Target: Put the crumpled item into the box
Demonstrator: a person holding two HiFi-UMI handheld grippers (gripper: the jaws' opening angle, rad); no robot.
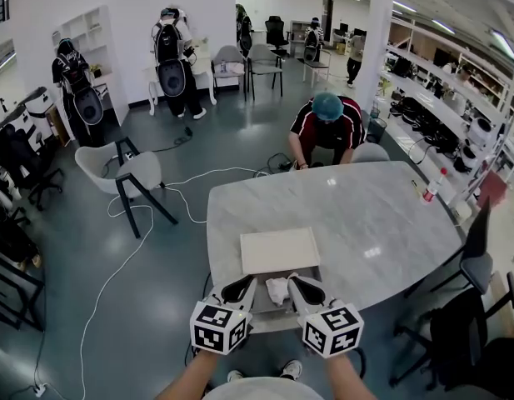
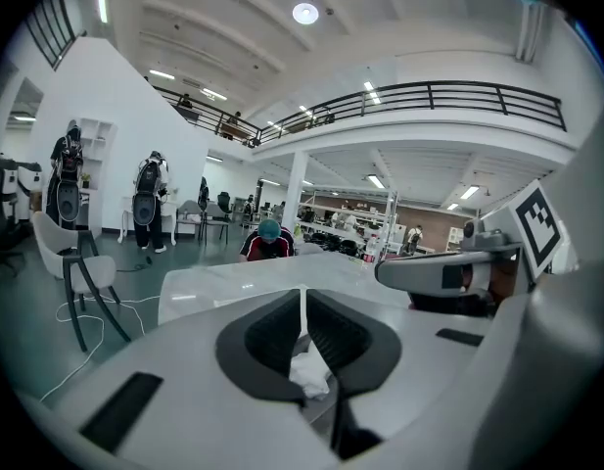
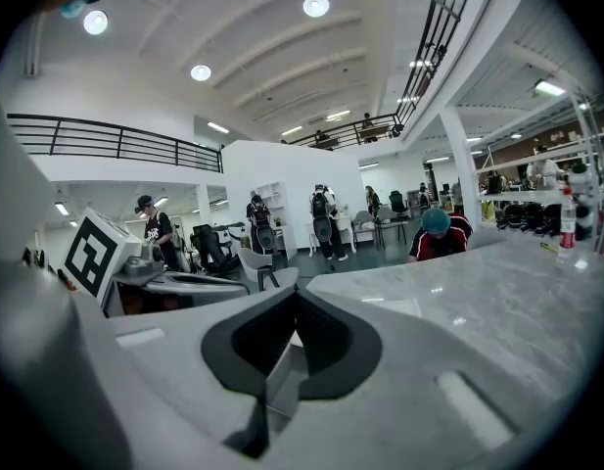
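Note:
A crumpled white item (image 1: 277, 290) lies inside the shallow grey box (image 1: 269, 312) at the table's near edge. The box's white lid (image 1: 280, 250) lies open behind it. My left gripper (image 1: 250, 284) hangs just left of the crumpled item and my right gripper (image 1: 293, 280) just right of it, both over the box. In the left gripper view the jaws of the left gripper (image 2: 303, 300) meet at their tips, and the crumpled item (image 2: 309, 374) shows below them. The right gripper (image 3: 296, 297) is shut too, with a box wall (image 3: 274, 385) beneath it.
The marble table (image 1: 365, 215) stretches ahead. A bottle (image 1: 432, 186) stands at its far right edge. A person in a teal cap (image 1: 327, 123) bends at the far side. Chairs (image 1: 127, 173) and floor cables lie to the left, and another chair (image 1: 473, 265) stands on the right.

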